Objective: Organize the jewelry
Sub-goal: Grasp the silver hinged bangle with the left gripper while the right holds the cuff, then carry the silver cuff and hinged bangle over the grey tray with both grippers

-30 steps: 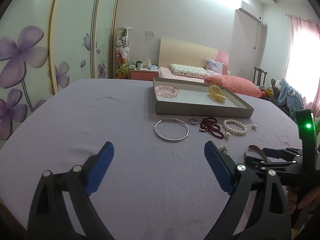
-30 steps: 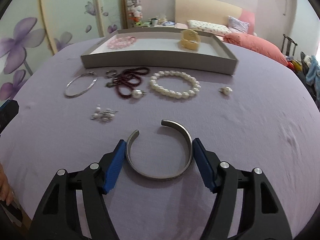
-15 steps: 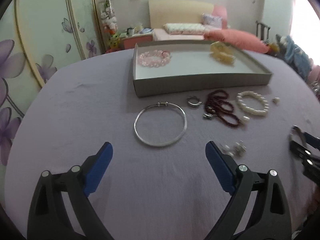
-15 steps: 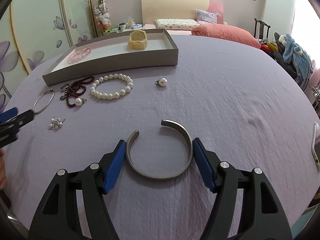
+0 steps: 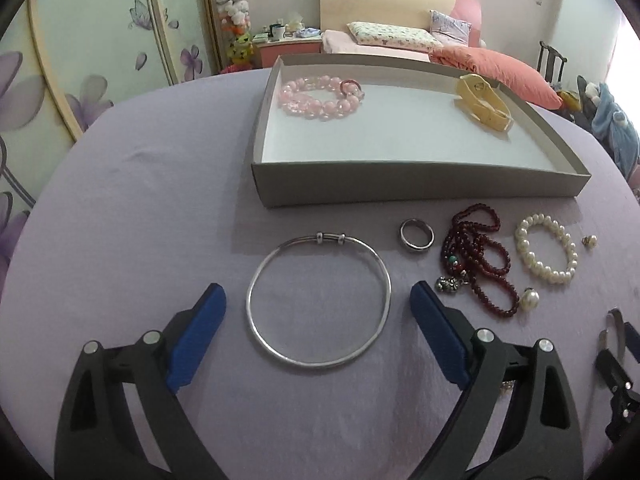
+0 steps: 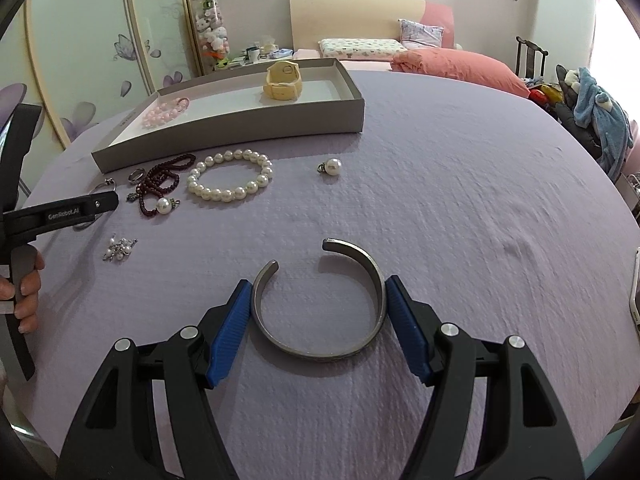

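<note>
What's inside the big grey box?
Inside the grey box: a pink bead bracelet with a small ring on it, and a cream cuff. Nothing looks hidden.

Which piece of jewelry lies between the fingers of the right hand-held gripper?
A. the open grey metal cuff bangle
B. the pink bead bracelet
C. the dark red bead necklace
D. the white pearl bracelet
A: in the right wrist view the open grey metal cuff bangle sits between the blue pads of the right hand-held gripper, both pads against its sides.

left gripper [image 5: 318, 306] nearer, now straddling bangle [image 5: 319, 300]
</note>
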Demonstrator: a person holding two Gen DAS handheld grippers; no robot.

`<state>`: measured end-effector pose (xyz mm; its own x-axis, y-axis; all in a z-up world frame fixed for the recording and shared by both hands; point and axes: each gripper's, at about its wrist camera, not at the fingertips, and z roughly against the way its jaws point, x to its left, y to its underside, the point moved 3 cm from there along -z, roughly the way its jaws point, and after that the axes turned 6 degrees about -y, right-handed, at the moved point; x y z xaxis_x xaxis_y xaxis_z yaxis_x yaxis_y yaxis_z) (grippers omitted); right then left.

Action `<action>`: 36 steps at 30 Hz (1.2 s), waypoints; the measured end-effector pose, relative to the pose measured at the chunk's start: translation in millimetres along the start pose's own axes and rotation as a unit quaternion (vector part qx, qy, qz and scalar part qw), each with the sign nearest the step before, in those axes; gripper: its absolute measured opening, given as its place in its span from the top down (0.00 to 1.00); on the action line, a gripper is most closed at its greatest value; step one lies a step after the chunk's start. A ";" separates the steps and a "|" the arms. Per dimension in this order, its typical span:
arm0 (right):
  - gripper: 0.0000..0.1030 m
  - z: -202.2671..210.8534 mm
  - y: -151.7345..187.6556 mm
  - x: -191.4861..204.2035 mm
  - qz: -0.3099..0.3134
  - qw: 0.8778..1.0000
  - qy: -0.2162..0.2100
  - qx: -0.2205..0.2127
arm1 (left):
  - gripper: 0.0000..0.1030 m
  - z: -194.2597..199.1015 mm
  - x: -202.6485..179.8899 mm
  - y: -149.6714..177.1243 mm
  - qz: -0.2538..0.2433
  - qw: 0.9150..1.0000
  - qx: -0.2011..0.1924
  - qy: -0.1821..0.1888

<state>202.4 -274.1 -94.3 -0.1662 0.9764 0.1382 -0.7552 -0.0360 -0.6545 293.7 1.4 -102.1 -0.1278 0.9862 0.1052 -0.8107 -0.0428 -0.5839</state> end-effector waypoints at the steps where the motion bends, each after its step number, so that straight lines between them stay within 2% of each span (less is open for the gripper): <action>1: 0.34 -0.1 0.1 0.8 0.001 1.000 0.000 0.000 | 0.15 1.4 -0.6 1.0 -0.002 1.000 -0.004 0.003; 3: 0.34 -0.9 -0.4 1.0 0.002 1.000 0.001 0.001 | 0.29 4.3 -3.2 0.6 -0.007 1.000 -0.011 0.005; 4: 0.34 -1.1 -0.3 1.1 0.002 1.000 0.001 0.001 | 0.32 5.1 -4.2 0.6 -0.009 1.000 -0.012 0.008; 13: 0.34 -1.4 0.0 2.1 0.001 1.000 0.001 0.000 | 0.32 13.2 -0.1 7.3 -0.002 1.000 -0.018 0.017; 25: 0.35 -1.3 0.9 3.9 0.004 1.000 0.000 -0.001 | 0.32 66.4 18.2 42.5 0.008 0.997 -0.065 0.042; 36: 0.35 6.7 6.2 12.3 0.006 1.000 -0.019 -0.013 | 0.32 91.9 16.7 71.6 0.007 0.995 -0.083 0.056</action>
<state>191.5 -263.7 -91.7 -0.1988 0.9672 0.1582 -0.7361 -0.0408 -0.6756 181.0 0.2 -68.2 -0.0663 0.9977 0.0125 -0.7022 -0.0377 -0.7110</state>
